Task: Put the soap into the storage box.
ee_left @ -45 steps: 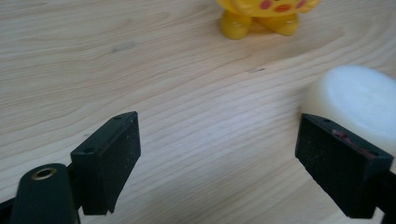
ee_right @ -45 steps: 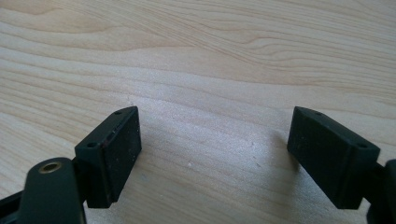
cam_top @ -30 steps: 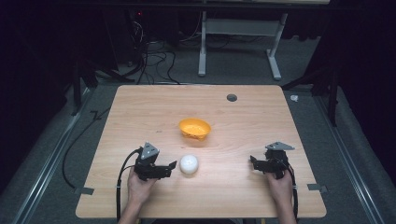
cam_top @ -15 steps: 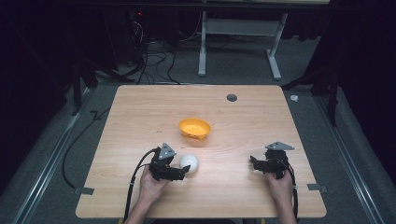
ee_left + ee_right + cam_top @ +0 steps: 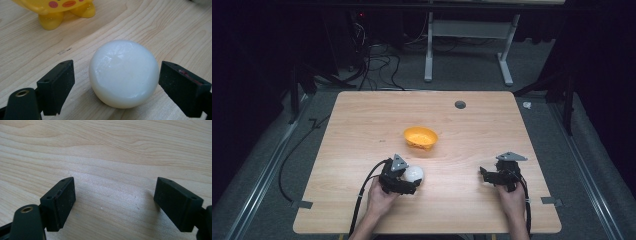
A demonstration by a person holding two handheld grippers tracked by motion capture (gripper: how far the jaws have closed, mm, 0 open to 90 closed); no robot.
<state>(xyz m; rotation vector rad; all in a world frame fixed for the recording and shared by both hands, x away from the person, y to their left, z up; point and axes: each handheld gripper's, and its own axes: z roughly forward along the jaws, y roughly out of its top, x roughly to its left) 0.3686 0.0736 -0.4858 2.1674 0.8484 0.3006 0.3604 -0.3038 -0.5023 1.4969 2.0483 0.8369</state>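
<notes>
A white ball (image 5: 414, 174) (image 5: 124, 73) rests on the wooden table (image 5: 362, 130), near its front and left of centre. My left gripper (image 5: 411, 181) (image 5: 123, 85) is open, one jaw on each side of the ball, neither visibly touching it. Behind the ball stands a yellow-orange bowl (image 5: 420, 137), which the left gripper view shows as a yellow toy-like shape with pink cheeks (image 5: 60, 10). My right gripper (image 5: 485, 176) (image 5: 115, 202) is open over bare wood at the front right, with nothing between its jaws.
A small dark round hole (image 5: 460, 104) sits near the table's far edge. Cables lie on the grey floor (image 5: 377, 65) behind the table, beside a white desk frame (image 5: 469, 45). Tape tabs (image 5: 302, 204) mark the front corners.
My left gripper has moved right, from beside the ball to a place where its open jaws straddle it. The ball, bowl and right gripper have stayed put.
</notes>
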